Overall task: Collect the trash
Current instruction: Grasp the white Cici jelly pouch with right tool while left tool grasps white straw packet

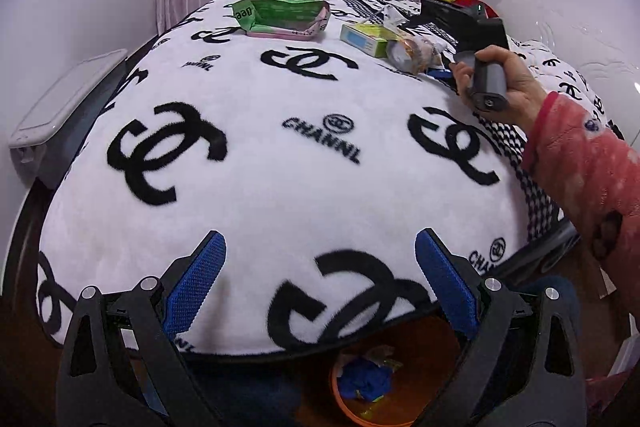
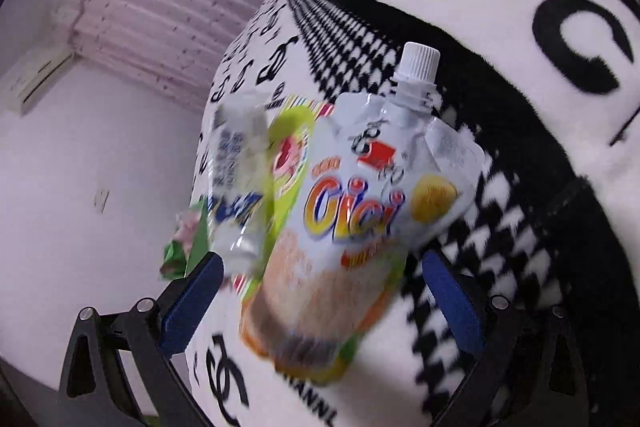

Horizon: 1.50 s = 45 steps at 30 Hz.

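Pouch (image 2: pixel 352 211), white-capped, crumpled; contents seemingly gone.

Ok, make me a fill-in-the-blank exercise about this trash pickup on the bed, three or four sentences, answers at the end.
1. The bin on the floor below the bed's edge is ____ in colour.
2. The spouted pouch between the right gripper fingers has a ____ screw cap.
3. The left gripper holds nothing; its jaws stand ____.
4. The blanket is white with ____ logos.

Missing words: orange; white; open; black
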Each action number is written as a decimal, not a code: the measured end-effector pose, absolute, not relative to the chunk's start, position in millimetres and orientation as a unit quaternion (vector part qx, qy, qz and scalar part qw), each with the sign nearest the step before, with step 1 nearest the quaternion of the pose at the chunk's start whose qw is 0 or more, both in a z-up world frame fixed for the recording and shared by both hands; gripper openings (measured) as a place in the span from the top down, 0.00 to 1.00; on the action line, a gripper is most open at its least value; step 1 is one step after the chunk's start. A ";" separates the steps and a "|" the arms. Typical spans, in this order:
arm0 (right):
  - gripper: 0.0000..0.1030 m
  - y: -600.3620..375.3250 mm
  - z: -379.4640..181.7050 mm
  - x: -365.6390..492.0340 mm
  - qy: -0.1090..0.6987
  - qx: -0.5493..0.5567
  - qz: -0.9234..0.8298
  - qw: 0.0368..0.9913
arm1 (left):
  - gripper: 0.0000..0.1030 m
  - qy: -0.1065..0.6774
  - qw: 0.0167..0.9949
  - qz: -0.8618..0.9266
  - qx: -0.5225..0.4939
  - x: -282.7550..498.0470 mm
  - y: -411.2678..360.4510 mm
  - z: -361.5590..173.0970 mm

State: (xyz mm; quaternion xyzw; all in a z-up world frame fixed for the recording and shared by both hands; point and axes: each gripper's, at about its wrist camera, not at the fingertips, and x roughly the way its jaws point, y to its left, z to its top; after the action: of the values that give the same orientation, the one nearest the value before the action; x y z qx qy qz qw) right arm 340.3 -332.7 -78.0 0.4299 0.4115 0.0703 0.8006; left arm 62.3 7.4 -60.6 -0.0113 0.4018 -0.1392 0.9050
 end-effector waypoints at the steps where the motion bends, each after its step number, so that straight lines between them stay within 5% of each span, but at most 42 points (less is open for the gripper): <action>1: 0.04 -330.4 -78.0 343.8 0.411 0.424 0.068 0.804 | 0.10 0.401 0.905 -0.140 -0.012 64.5 7.5 -60.3; 4: 0.10 -324.8 -77.4 349.7 0.423 0.395 0.059 0.813 | 0.10 0.401 0.906 -0.138 -0.011 68.8 5.9 -60.5; 6: 0.30 -324.2 -77.5 350.3 0.425 0.372 0.045 0.824 | 0.10 0.402 0.905 -0.140 -0.015 70.0 5.4 -60.6; 9: 0.35 -332.2 -78.8 341.3 0.416 0.377 0.061 0.826 | 0.10 0.403 0.904 -0.141 -0.021 71.8 5.9 -60.1; 22: 0.37 -369.6 -22.6 236.1 0.363 0.298 0.119 0.875 | 0.10 0.384 0.910 -0.157 -0.013 118.5 -11.1 -39.7; 32: 0.37 -389.2 4.2 159.5 0.332 0.260 0.139 0.896 | 0.10 0.322 0.922 -0.206 0.062 265.6 -110.4 13.8; 39: 0.37 -397.0 4.4 130.0 0.321 0.246 0.149 0.902 | 0.10 0.333 0.919 -0.173 0.122 366.0 -189.1 -1.5; 40: 0.37 -398.4 2.9 128.1 0.322 0.246 0.151 0.901 | 0.12 0.339 0.918 -0.163 0.127 377.8 -196.2 -7.7; 43: 0.37 -401.0 -1.7 125.3 0.328 0.243 0.154 0.900 | 0.47 0.377 0.904 -0.150 0.135 405.0 -210.9 -28.4; 45: 0.37 -401.9 -4.2 123.2 0.329 0.242 0.157 0.899 | 0.58 0.395 0.897 -0.147 0.133 413.9 -213.2 -36.7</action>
State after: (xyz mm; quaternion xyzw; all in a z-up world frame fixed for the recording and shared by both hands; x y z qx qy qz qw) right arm 123.2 -401.9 -4.2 0.2419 0.3293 0.1572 0.8991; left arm 413.9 -213.2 -36.7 0.1329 0.3947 -0.1473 0.8971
